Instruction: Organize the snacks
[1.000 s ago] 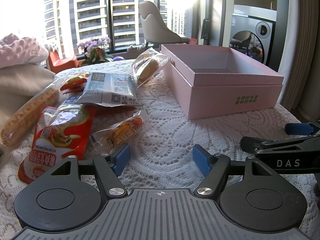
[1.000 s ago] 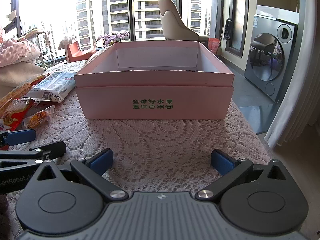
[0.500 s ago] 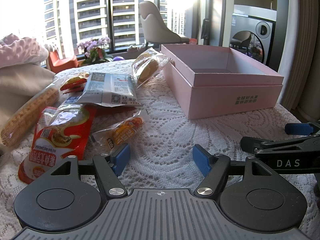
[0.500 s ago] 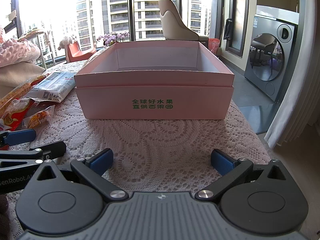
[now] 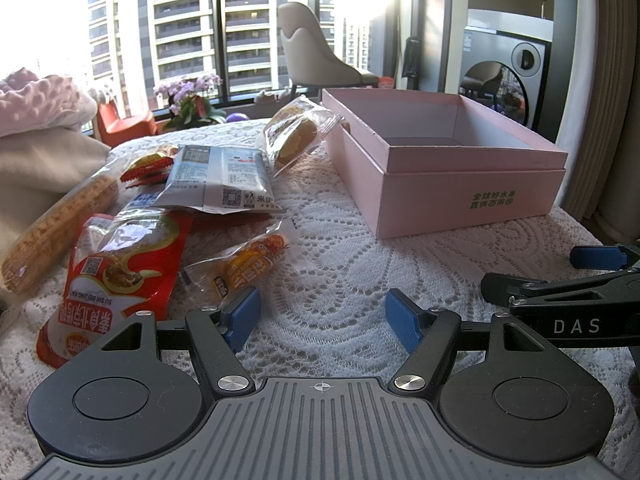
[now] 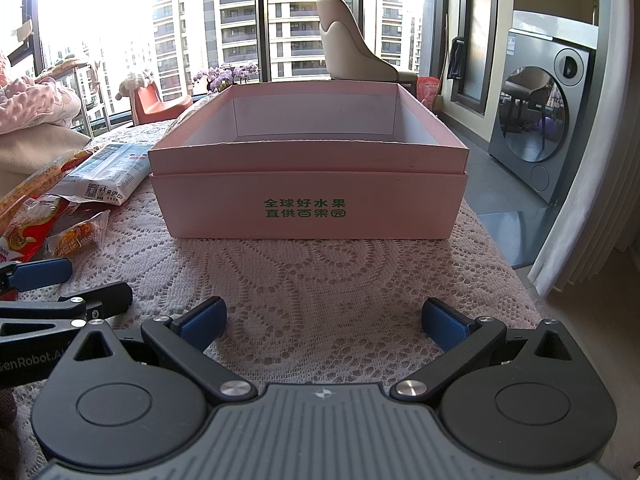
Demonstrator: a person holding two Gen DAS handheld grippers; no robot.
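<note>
An open pink box (image 5: 472, 196) (image 6: 308, 184) stands on the lace-covered table and looks empty. Left of it lie several snacks: a red pouch (image 5: 116, 268), a small orange-wrapped snack (image 5: 244, 264) (image 6: 78, 238), a grey-white packet (image 5: 220, 186) (image 6: 106, 174), a clear-wrapped bun (image 5: 294, 134) leaning by the box, a small red wrapper (image 5: 150, 166) and a packed corn cob (image 5: 60, 230). My left gripper (image 5: 322, 314) is open and empty, just in front of the orange snack. My right gripper (image 6: 324, 320) is open and empty, in front of the box.
A beige and pink bundle of cloth (image 5: 36, 140) lies at the table's left. The table's right edge (image 6: 504, 264) drops to the floor by a curtain (image 6: 588, 160). A chair (image 6: 352, 52), a flower pot (image 5: 188, 100) and a washing machine (image 6: 536, 120) stand behind.
</note>
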